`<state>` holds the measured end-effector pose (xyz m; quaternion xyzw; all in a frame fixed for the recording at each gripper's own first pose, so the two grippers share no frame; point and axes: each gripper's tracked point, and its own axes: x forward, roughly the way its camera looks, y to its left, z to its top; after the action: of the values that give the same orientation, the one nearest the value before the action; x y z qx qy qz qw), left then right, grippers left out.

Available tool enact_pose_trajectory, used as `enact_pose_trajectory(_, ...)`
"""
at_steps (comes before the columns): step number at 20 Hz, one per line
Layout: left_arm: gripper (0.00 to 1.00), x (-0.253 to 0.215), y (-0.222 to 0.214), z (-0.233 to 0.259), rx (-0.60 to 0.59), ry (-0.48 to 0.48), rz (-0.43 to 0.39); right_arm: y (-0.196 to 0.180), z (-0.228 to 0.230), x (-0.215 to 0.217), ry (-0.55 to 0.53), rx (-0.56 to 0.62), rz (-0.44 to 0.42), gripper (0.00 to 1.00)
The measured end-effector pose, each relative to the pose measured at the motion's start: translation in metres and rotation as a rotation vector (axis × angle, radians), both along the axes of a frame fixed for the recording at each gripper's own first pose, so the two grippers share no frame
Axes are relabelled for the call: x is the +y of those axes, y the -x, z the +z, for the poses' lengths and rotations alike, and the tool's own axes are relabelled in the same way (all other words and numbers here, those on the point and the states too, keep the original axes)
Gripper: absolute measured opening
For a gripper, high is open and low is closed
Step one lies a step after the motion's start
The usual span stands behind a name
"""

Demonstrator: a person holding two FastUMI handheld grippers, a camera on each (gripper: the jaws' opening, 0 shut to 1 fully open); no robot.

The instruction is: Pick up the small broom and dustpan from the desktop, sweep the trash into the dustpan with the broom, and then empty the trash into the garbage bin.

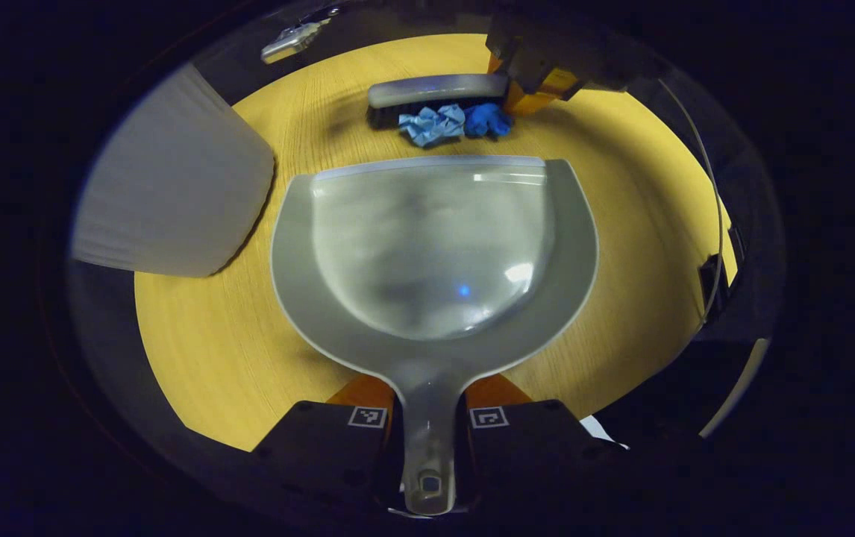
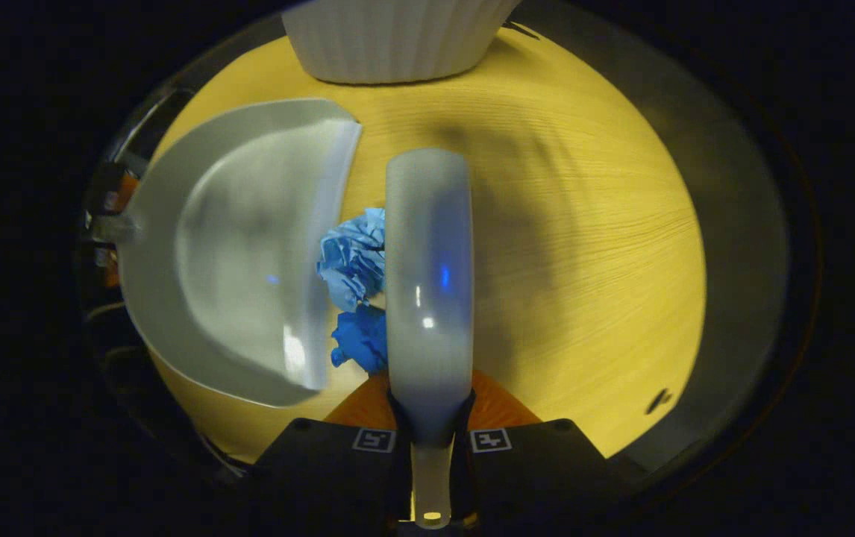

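Both grippers are clamped on handles. In the left gripper view the left gripper (image 1: 427, 440) pinches the dustpan (image 1: 435, 253) by its handle, the pan lying flat on the yellow desktop (image 1: 211, 350) with its open lip pointing away. Just past that lip lie two pieces of trash, a pale blue wad (image 1: 431, 124) and a darker blue wad (image 1: 487, 119), touching the broom (image 1: 435, 93) behind them. In the right gripper view the right gripper (image 2: 431, 447) grips the broom's handle. A white ribbed garbage bin (image 1: 174, 194) stands left of the pan. No readable writing shows; square coded markers sit on the fingers.
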<state>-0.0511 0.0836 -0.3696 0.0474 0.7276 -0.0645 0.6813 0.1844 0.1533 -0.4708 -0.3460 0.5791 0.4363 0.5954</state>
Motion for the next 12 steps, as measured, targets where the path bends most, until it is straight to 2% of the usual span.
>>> enact_pose_trajectory(1,0.24,0.0,0.0,-0.002,-0.004,0.001,-0.007,0.01,0.003,0.008,-0.028,0.058,-0.036,0.22)
enact_pose_trajectory(2,0.24,-0.001,-0.001,-0.003,-0.018,0.013,-0.024,0.02,0.004,0.011,-0.041,0.103,-0.063,0.22)
enact_pose_trajectory(3,0.24,0.001,-0.003,-0.01,-0.036,0.016,-0.043,0.022,0.008,0.013,-0.039,0.111,-0.077,0.27)
enact_pose_trajectory(4,0.24,0.0,0.002,-0.003,-0.043,0.022,-0.046,0.023,0.012,0.013,-0.05,0.128,-0.084,0.22)
enact_pose_trajectory(7,0.24,0.0,-0.001,-0.002,-0.07,0.033,-0.063,0.043,0.026,0.013,-0.11,0.29,-0.165,0.22)
enact_pose_trajectory(9,0.24,0.001,-0.001,-0.002,-0.082,0.031,-0.07,0.043,0.033,0.016,-0.183,0.333,-0.256,0.22)
enact_pose_trajectory(12,0.24,0.002,-0.001,-0.002,-0.111,0.016,-0.074,0.037,0.057,0.019,-0.374,0.352,-0.459,0.22)
